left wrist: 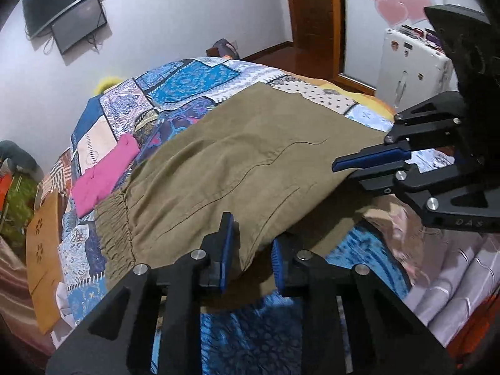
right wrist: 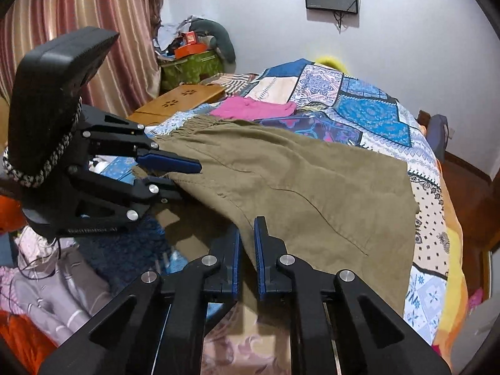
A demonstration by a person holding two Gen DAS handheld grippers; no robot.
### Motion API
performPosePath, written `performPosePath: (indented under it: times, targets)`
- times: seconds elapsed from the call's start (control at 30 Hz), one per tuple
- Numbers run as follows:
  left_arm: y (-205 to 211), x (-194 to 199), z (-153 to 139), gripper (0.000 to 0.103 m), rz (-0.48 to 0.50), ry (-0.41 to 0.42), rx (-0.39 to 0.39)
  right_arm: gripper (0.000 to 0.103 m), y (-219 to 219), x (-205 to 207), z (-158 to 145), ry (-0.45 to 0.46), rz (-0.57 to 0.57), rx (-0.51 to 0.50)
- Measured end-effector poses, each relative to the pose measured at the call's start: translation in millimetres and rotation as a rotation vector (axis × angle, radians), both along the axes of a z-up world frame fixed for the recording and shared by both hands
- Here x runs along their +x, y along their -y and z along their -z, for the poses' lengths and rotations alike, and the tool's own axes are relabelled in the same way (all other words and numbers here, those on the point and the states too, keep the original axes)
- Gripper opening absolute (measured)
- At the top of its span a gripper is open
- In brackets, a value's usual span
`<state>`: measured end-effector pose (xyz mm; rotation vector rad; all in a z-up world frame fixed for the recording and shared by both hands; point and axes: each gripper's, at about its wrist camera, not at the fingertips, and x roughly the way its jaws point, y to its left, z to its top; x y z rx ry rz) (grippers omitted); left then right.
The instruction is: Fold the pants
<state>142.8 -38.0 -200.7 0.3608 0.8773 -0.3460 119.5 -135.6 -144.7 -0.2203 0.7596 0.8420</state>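
Olive-brown pants lie spread on a patchwork bed cover, with the elastic waistband at the left; they also fill the middle of the right wrist view. My left gripper is shut on the near edge of the pants, with cloth bunched between its blue pads; it shows at the left of the right wrist view. My right gripper is shut on the near edge of the pants further right; it shows at the right of the left wrist view. Both hold the edge lifted off the bed.
A folded pink garment lies beyond the waistband. A wooden lap tray sits at the bed's far corner. Pale bedding is heaped near me. A white case and a wooden door frame stand past the bed.
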Motion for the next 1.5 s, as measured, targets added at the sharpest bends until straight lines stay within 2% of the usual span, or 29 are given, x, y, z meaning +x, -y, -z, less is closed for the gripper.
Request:
performPosePath:
  times: [0.07, 0.13, 0.2, 0.23, 0.27, 0.33, 0.5, 0.6, 0.63, 0.7, 0.83, 0.9, 1.03, 1.2, 1.27, 1.3, 1.33, 1.4, 1.5]
  targets:
    - [1, -3, 7, 0.024, 0.009, -0.036, -0.003, 0.008, 1, -3, 7, -0.035, 0.0, -0.008]
    - [2, -4, 17, 0.026, 0.005, -0.065, 0.013, 0.013, 0, -4, 13, -0.065, -0.004, -0.022]
    - [1, -9, 20, 0.03, -0.001, -0.063, 0.028, 0.017, 1, -5, 18, -0.097, 0.004, -0.029]
    - [0, -10, 18, 0.036, -0.003, -0.063, 0.024, 0.018, 3, -5, 18, -0.117, 0.009, -0.025]
    - [-3, -13, 16, 0.043, -0.004, -0.065, 0.013, 0.02, 5, -4, 16, -0.132, 0.011, -0.013]
    - [-9, -17, 8, 0.047, -0.013, -0.056, -0.012, 0.025, 12, -2, 10, -0.151, 0.019, 0.026]
    - [-27, -17, -20, 0.048, -0.051, -0.024, -0.112, 0.028, 24, 8, -13, -0.139, 0.077, 0.134]
    - [-39, -8, -32, 0.052, -0.089, -0.017, -0.196, 0.032, 21, 15, -14, -0.123, 0.11, 0.143]
    - [-42, -4, -33, 0.055, -0.114, -0.007, -0.2, 0.033, 19, 17, -12, -0.12, 0.122, 0.139]
    - [-45, 3, -28, 0.056, -0.159, 0.001, -0.172, 0.033, 13, 22, -2, -0.132, 0.133, 0.118]
    - [-53, 16, 9, 0.056, -0.239, -0.06, -0.111, 0.034, 4, 28, 33, -0.201, 0.144, 0.018]
    - [-57, 15, 27, 0.056, -0.268, -0.068, -0.085, 0.034, 12, 26, 43, -0.203, 0.144, 0.038]
    - [-57, 6, 26, 0.056, -0.268, -0.029, -0.057, 0.034, 33, 22, 38, -0.182, 0.196, 0.022]
    - [-65, 3, 26, 0.056, -0.262, -0.028, -0.091, 0.032, 75, 21, 43, -0.198, 0.29, 0.014]
    - [-65, 3, 27, 0.056, -0.269, -0.026, -0.099, 0.035, 90, 20, 49, -0.183, 0.37, -0.054]
    - [-64, 4, 27, 0.056, -0.271, -0.025, -0.097, 0.037, 96, 20, 51, -0.19, 0.379, -0.048]
    - [-63, 4, 27, 0.056, -0.27, -0.025, -0.093, 0.043, 105, 20, 54, -0.217, 0.392, -0.014]
    - [-61, 5, 24, 0.056, -0.266, -0.032, -0.082, 0.045, 113, 23, 57, -0.268, 0.406, 0.029]
    - [-64, 9, 14, 0.056, -0.271, -0.043, -0.102, 0.045, 103, 22, 48, -0.23, 0.385, -0.031]
